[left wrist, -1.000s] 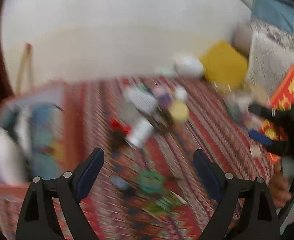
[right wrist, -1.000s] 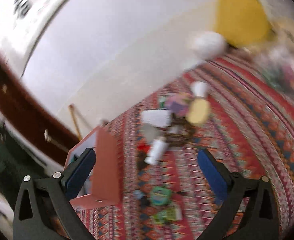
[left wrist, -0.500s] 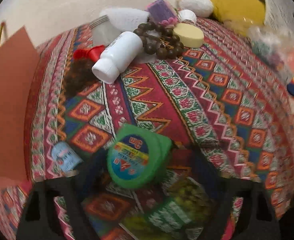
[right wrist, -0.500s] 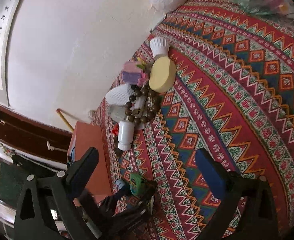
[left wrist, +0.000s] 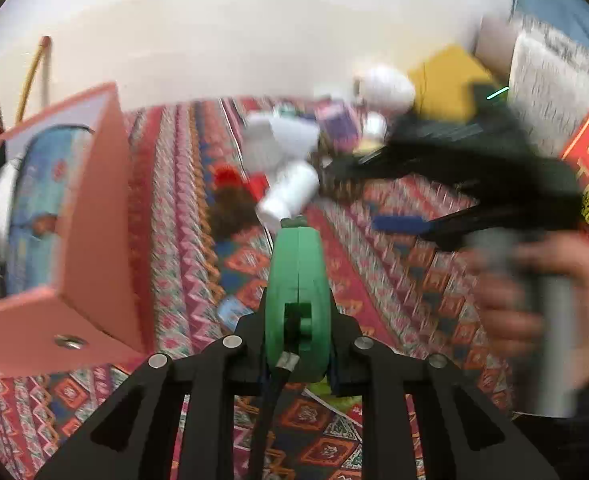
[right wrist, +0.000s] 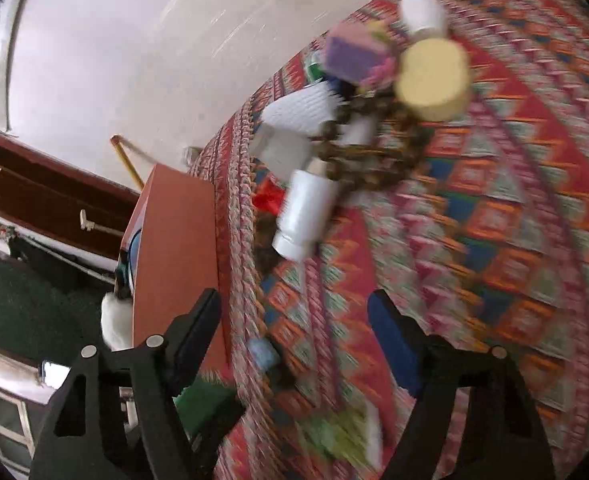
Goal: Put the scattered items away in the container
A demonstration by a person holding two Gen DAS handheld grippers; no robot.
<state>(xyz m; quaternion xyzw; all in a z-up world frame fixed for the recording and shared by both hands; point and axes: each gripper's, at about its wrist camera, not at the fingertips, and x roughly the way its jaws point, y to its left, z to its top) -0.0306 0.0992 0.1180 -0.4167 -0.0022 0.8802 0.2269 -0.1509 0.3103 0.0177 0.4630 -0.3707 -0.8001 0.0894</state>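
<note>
While the left tool (left wrist: 297, 344) pinches the round green tape (left wrist: 297, 292) on its edge, up over the patterned cloth (left wrist: 182, 216), only the right view shows the bottle (right wrist: 307, 216), beads (right wrist: 374, 160) and yellow disc (right wrist: 432, 80) sharply. The right tool (right wrist: 294, 320) is spread wide. The flat-sided orange box (left wrist: 94, 208) stands just left of the tape.

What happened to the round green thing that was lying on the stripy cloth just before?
The left tongs closed on the green tape measure and lifted it off the patterned cloth, beside the orange box. The right tongs moved closer to the pile, still open and empty. The white bottle, beads and yellow disc stayed put.
</note>
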